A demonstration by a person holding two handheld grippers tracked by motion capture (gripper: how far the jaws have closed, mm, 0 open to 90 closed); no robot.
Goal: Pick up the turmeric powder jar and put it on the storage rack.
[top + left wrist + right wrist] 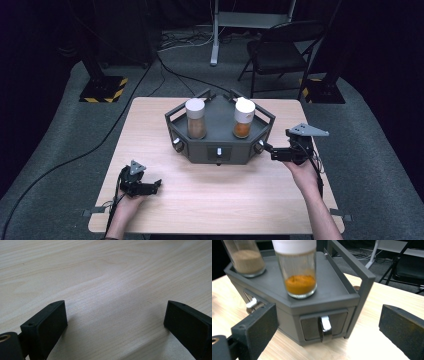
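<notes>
A dark grey six-sided stand (220, 131) with small drawers sits mid-table. On top stand two white-capped glass jars: one with brown powder (195, 119) (247, 258), one with orange powder (243, 118) (298, 272). My right gripper (267, 149) (325, 327) is open at the stand's right corner, its jaws either side of a drawer's silver handle (325, 327) without touching it. My left gripper (156, 185) (115, 322) is open low over the bare wooden table (107, 277) near the front left, nothing between its jaws.
Two more silver drawer knobs show on the stand's front (218, 152) and left face (178, 144). A rail (359, 267) runs around the stand's top. Beyond the table stand a folding chair (280, 50) and a metal post (215, 35); cables lie on the floor.
</notes>
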